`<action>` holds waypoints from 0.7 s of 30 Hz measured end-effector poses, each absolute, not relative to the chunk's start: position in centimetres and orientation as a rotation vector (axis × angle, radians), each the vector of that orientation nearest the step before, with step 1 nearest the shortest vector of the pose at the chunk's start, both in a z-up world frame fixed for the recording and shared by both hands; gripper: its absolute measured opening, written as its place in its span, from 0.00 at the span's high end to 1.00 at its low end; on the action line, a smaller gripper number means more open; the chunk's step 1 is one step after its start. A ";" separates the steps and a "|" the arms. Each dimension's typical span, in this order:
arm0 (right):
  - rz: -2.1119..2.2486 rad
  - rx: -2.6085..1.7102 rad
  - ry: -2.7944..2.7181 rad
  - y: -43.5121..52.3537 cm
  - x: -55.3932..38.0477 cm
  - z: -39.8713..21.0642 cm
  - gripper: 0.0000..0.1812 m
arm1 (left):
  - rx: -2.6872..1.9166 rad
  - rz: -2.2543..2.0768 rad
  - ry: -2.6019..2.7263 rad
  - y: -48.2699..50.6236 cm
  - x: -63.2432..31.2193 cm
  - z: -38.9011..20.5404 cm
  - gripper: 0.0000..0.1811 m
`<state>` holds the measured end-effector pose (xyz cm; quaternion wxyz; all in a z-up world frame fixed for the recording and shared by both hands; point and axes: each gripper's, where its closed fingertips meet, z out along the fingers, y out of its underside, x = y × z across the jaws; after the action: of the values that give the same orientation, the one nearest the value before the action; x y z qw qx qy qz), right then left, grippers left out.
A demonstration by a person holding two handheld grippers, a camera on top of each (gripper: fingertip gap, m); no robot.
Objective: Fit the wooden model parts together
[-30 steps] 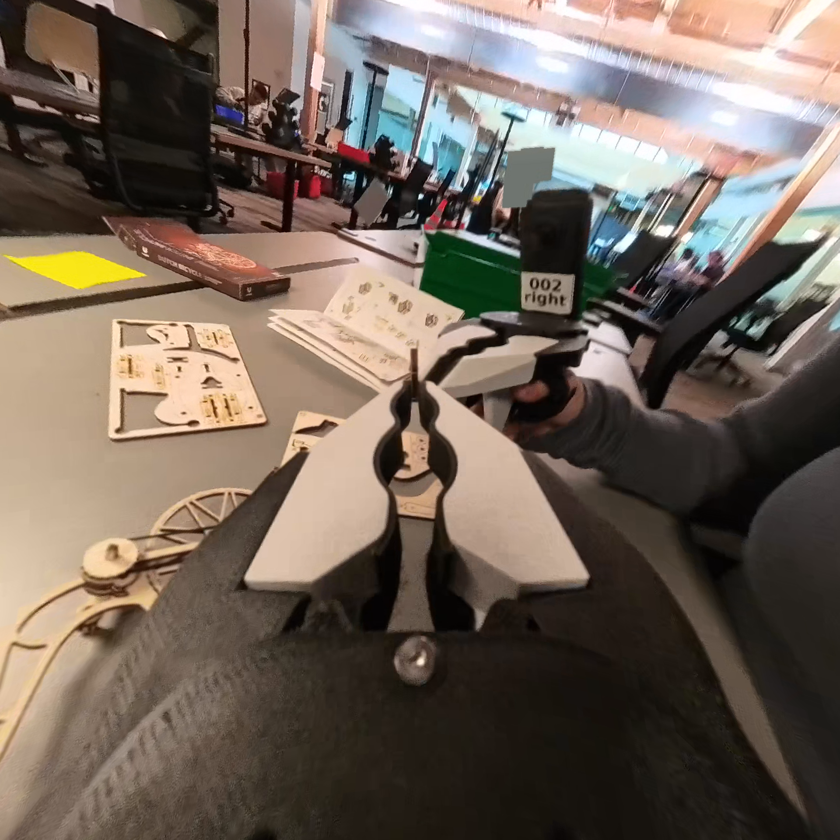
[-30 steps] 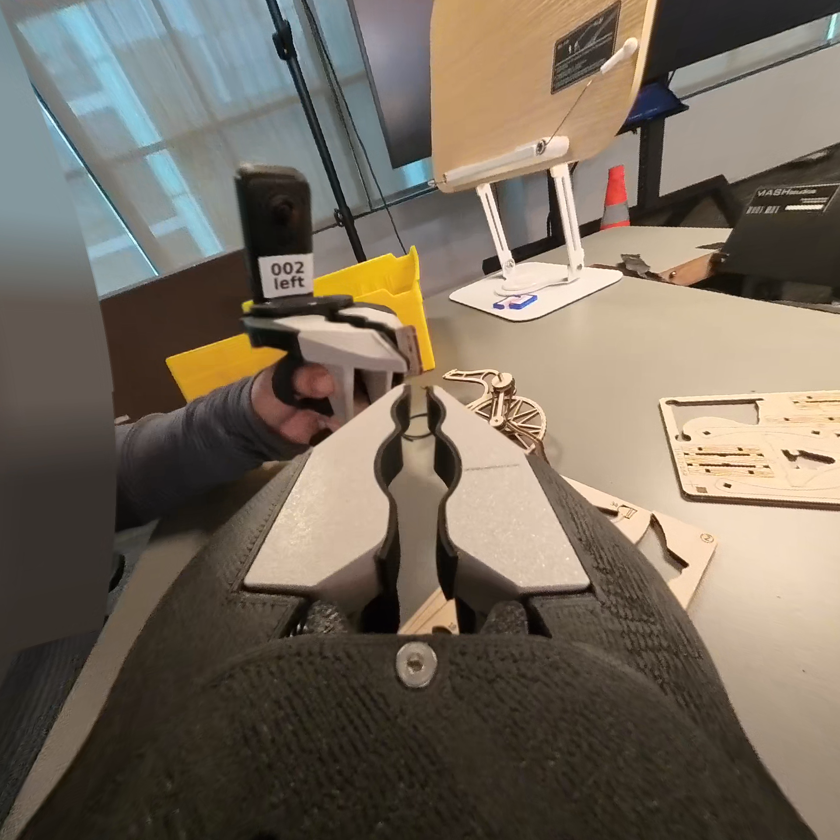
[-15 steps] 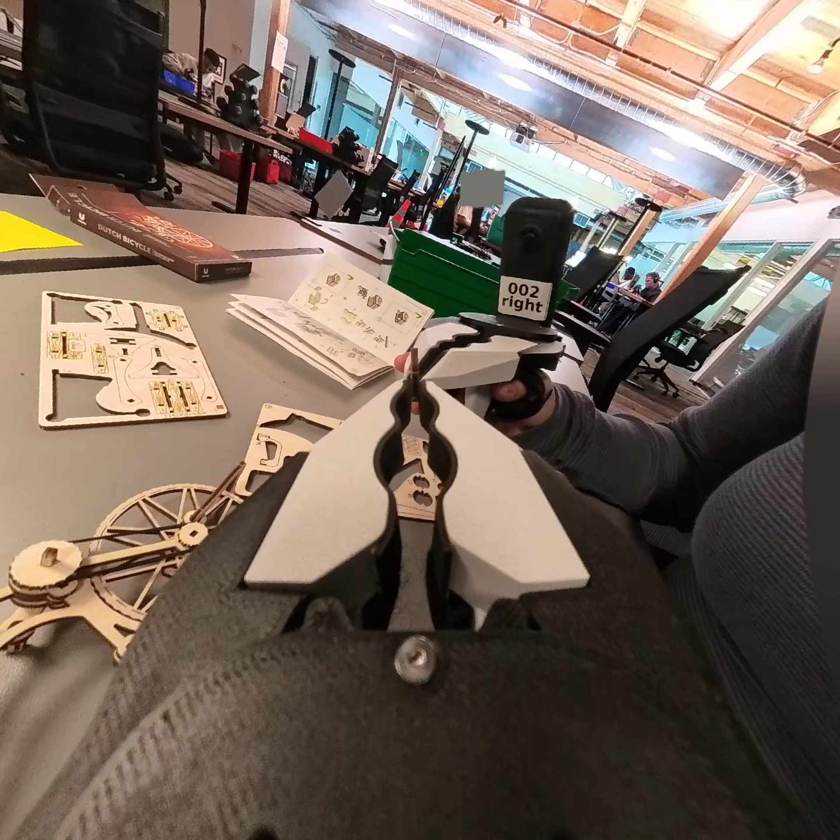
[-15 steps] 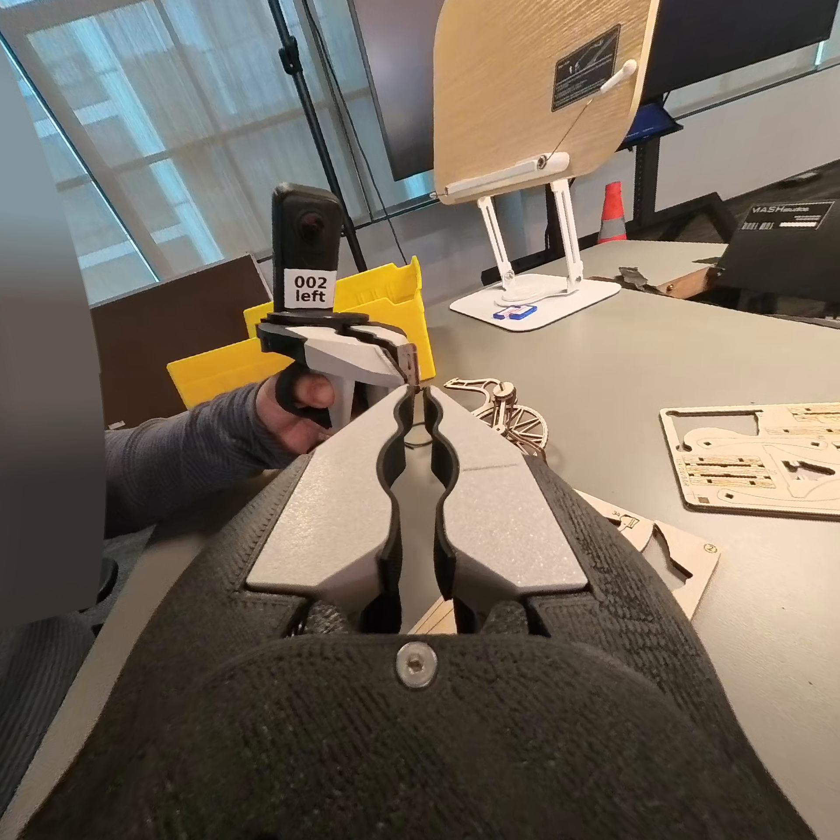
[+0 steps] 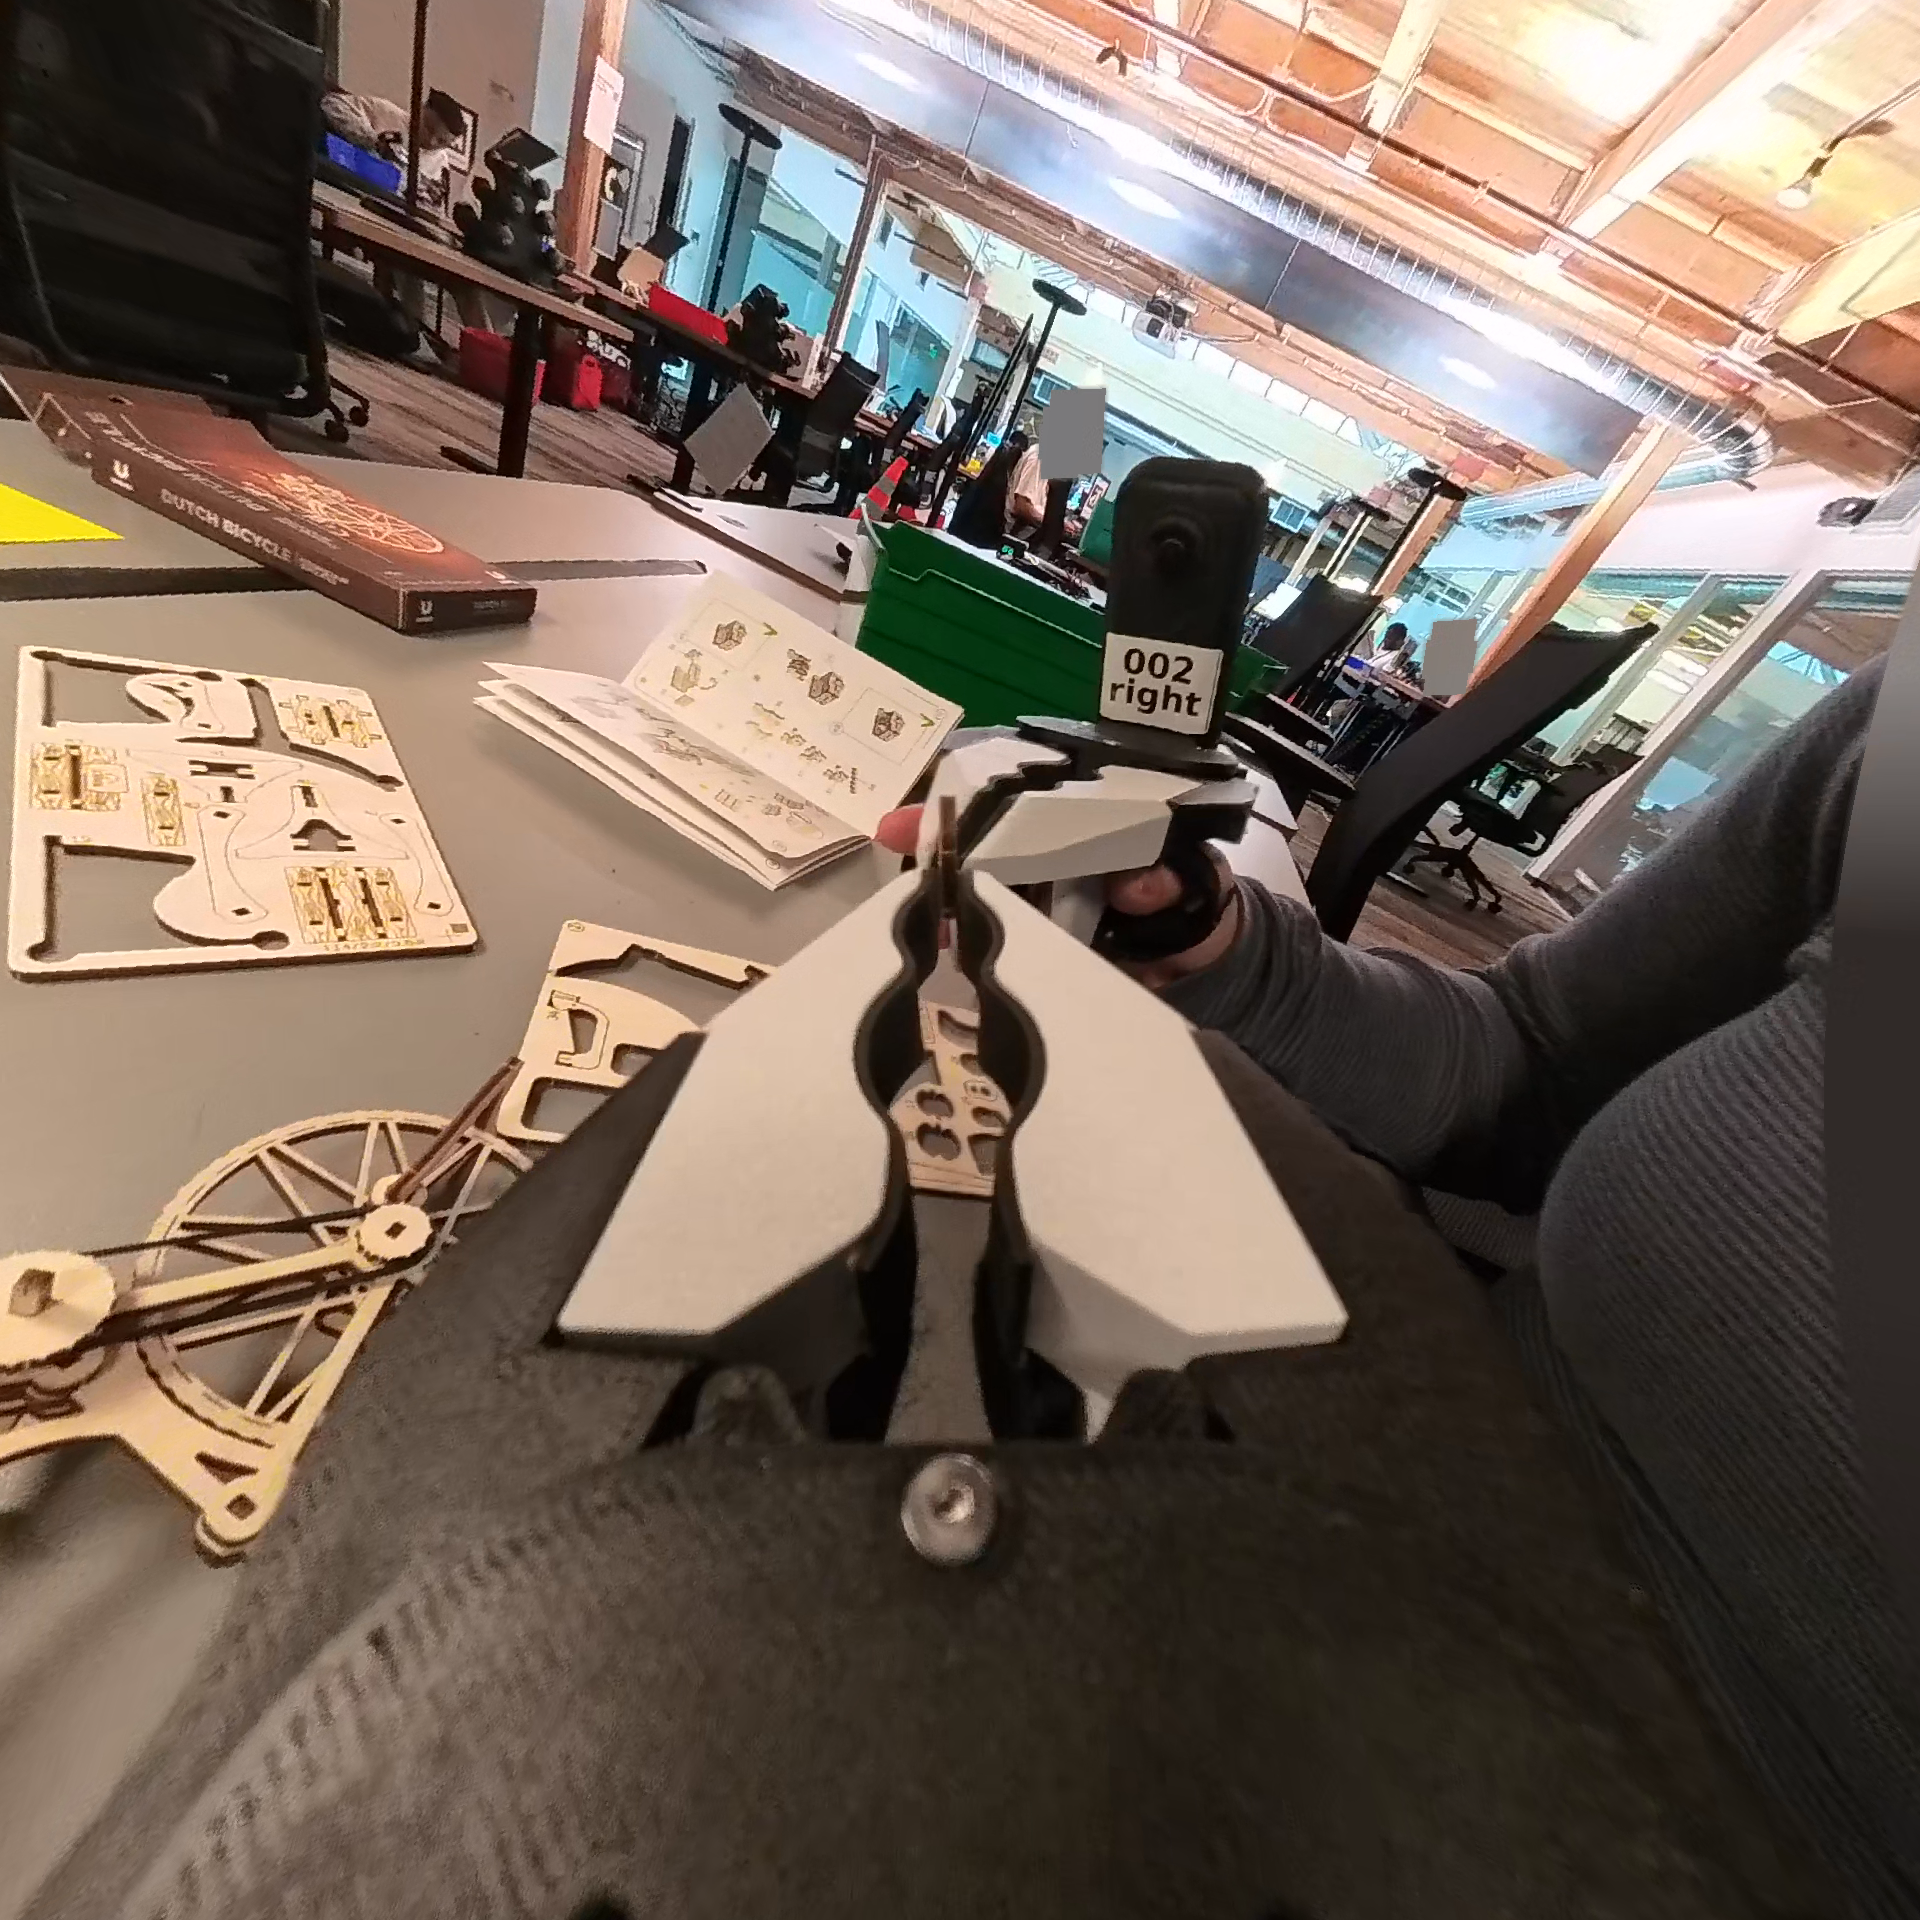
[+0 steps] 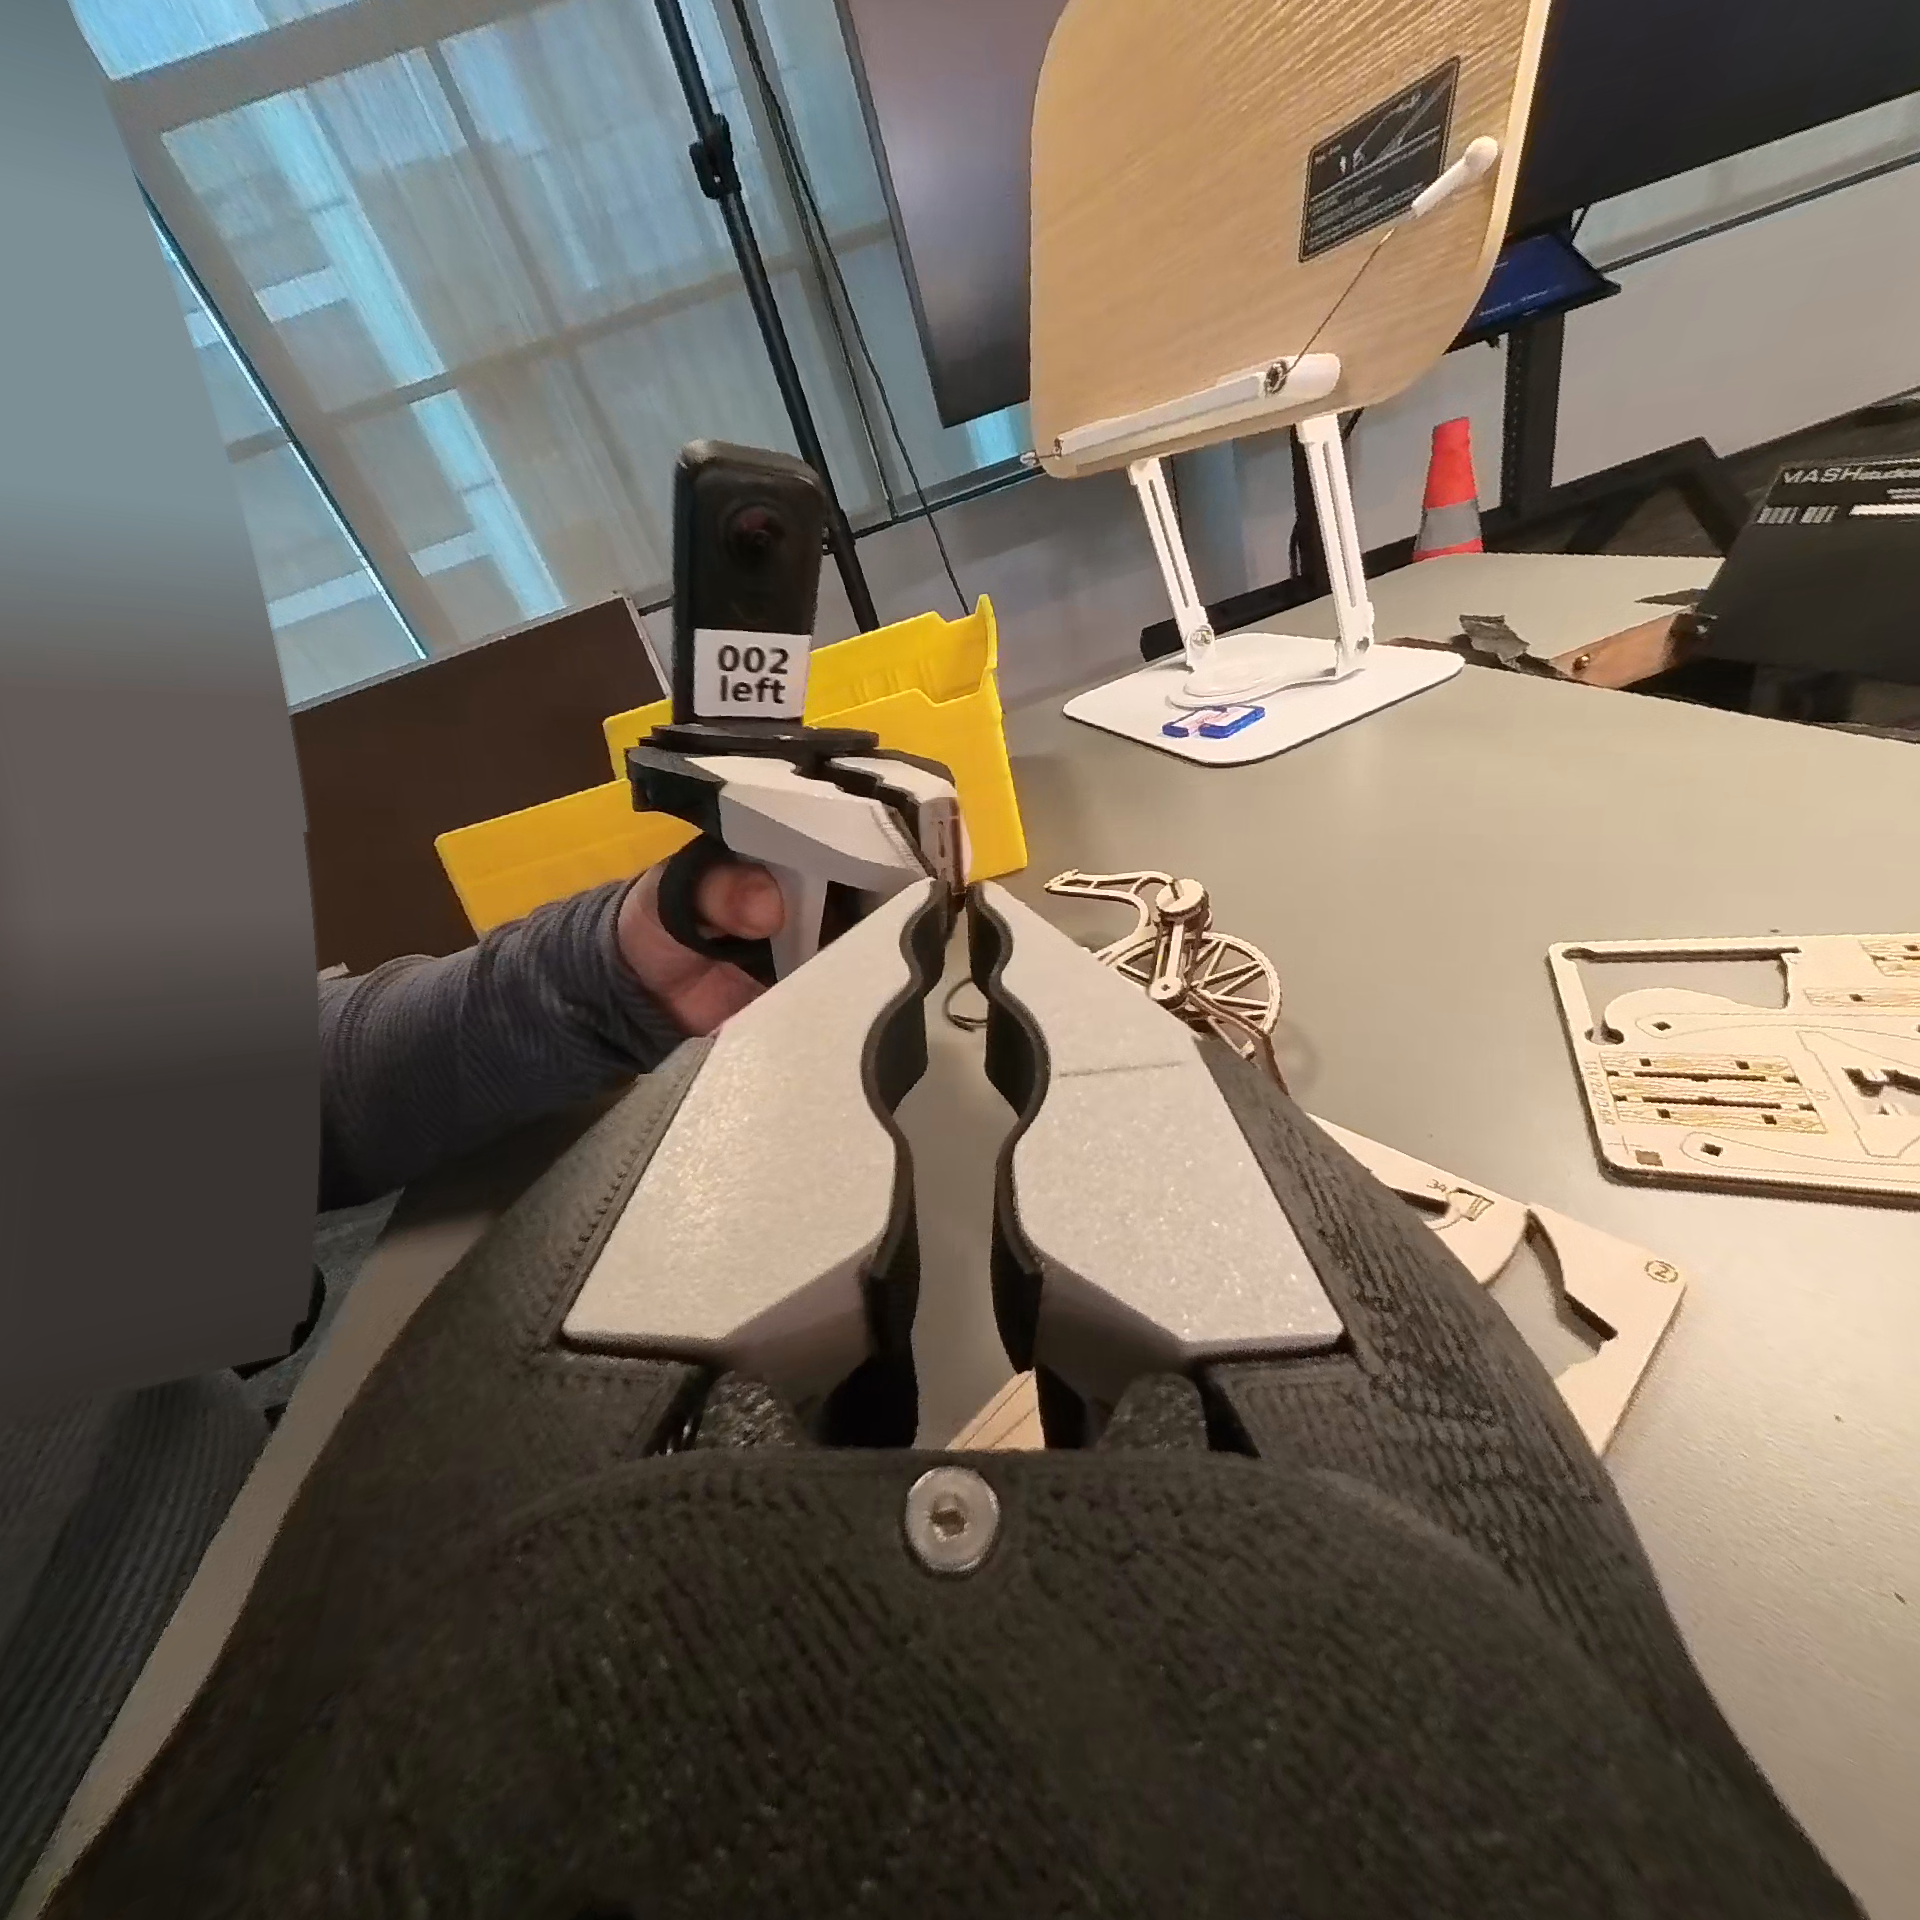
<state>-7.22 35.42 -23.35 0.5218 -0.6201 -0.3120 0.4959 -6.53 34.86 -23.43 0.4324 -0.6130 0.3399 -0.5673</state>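
My left gripper (image 5: 948, 899) is shut on a small flat wooden part (image 5: 945, 847), which stands upright and shows edge-on. My right gripper (image 6: 954, 896) is shut, and a thin dark band (image 6: 961, 1003) hangs just behind its tips. The two grippers meet tip to tip above the table's near edge. The right gripper also shows in the left wrist view (image 5: 971, 800), and the left gripper in the right wrist view (image 6: 940, 831). A half-built wooden bicycle model (image 5: 260, 1247) lies on the grey table (image 5: 260, 1049), and the right wrist view (image 6: 1195, 956) shows it too.
A wooden part sheet (image 5: 208, 810) lies flat and another part sheet (image 5: 623, 1018) lies under the grippers. An open booklet (image 5: 748, 748), a dark box (image 5: 291, 540) and a green bin (image 5: 966, 634) are behind. A yellow bin (image 6: 914, 707) and a white stand (image 6: 1268, 686) are beyond.
Both grippers stayed shut and tip to tip. The left gripper's view swung, bringing more of the bicycle model into sight. The left gripper's tip came closer over the right gripper's tips.
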 end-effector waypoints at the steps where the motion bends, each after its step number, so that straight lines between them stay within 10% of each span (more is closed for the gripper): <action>1: 1.200 -1.481 -0.746 35.4 -7.2 -23.3 1.00 | -1.526 -1.428 0.843 34.8 -6.5 -23.4 0.99; 21: 0.925 -1.548 -0.823 35.8 -7.3 -23.8 1.00 | -1.519 -1.174 0.904 35.2 -6.6 -23.7 0.99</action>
<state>-7.25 35.75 -23.77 0.5478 -0.6533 -0.3474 0.3904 -6.55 35.20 -23.67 0.4880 -0.6249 0.3719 -0.4828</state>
